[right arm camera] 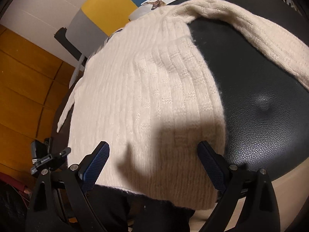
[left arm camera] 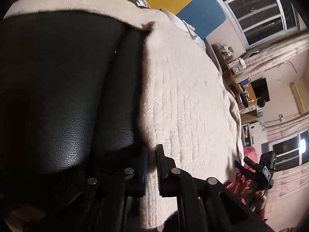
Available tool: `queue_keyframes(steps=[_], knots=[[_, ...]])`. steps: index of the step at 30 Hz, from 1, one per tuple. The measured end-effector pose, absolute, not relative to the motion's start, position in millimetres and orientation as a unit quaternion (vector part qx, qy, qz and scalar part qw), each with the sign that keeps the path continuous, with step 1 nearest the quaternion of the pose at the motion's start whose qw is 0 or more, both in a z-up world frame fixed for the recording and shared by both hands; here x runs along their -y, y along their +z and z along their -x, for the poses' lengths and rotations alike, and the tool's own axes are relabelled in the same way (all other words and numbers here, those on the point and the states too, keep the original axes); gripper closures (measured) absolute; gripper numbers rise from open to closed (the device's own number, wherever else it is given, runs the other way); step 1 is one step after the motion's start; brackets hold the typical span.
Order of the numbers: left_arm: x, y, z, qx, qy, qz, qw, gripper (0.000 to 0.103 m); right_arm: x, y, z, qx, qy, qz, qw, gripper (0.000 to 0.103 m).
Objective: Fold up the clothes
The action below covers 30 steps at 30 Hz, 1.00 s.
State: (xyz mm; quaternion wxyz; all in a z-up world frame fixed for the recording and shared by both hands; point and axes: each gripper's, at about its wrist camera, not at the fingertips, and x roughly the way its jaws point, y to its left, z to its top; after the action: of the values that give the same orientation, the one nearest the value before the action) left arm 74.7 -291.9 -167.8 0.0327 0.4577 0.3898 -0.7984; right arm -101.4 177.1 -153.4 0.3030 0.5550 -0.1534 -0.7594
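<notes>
A cream ribbed knit sweater lies spread on a black leather seat. One sleeve stretches across the far right of the seat. My right gripper is open just above the near hem, one blue pad on each side and nothing between them. In the left wrist view, my left gripper is shut on the sweater's side edge, where the knit meets the black leather. The right gripper shows small at that view's far right.
A black device, possibly my left gripper, sits by the sweater's left edge. Yellow and blue panels and a deer-print cloth lie beyond the seat. Red fabric, shelves and windows fill the room behind.
</notes>
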Motion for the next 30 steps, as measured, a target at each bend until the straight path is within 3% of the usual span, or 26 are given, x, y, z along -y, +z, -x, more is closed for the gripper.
queue_keyframes(steps=[10, 16, 17, 19, 20, 21, 22, 25, 30], knots=[[304.6, -139.3, -79.8, -0.392, -0.798, -0.454, 0.058, 0.093, -192.4, -147.2, 85.1, 0.149, -0.762, -0.542, 0.323, 0.008], [244.9, -101.9, -12.9, -0.327, -0.830, -0.450, -0.043, 0.089, -216.6, -135.1, 74.1, 0.124, -0.788, -0.517, 0.311, 0.009], [228.0, -99.3, 2.2, -0.316, -0.830, -0.454, -0.068, 0.089, -220.7, -133.1, 72.3, 0.120, -0.792, -0.512, 0.309, 0.011], [188.1, -94.6, 31.6, -0.275, -0.834, -0.466, -0.106, 0.089, -223.2, -137.3, 70.5, 0.109, -0.795, -0.515, 0.300, 0.041], [169.0, -94.0, 41.9, -0.255, -0.835, -0.472, -0.123, 0.089, -222.4, -142.8, 70.3, 0.104, -0.794, -0.521, 0.294, 0.048], [149.9, -93.4, 52.1, -0.235, -0.834, -0.478, -0.140, 0.089, -223.6, -148.6, 70.5, 0.109, -0.792, -0.525, 0.292, 0.064], [131.3, -93.1, 62.2, -0.217, -0.833, -0.484, -0.157, 0.089, -225.5, -153.4, 71.7, 0.116, -0.790, -0.528, 0.288, 0.068], [90.7, -99.0, 72.7, -0.188, -0.823, -0.499, -0.196, 0.089, -233.0, -165.5, 75.6, 0.150, -0.782, -0.535, 0.283, 0.068], [51.8, -126.6, 78.7, -0.144, -0.801, -0.539, -0.216, 0.089, -230.5, -164.8, 75.0, 0.137, -0.785, -0.528, 0.294, 0.066]])
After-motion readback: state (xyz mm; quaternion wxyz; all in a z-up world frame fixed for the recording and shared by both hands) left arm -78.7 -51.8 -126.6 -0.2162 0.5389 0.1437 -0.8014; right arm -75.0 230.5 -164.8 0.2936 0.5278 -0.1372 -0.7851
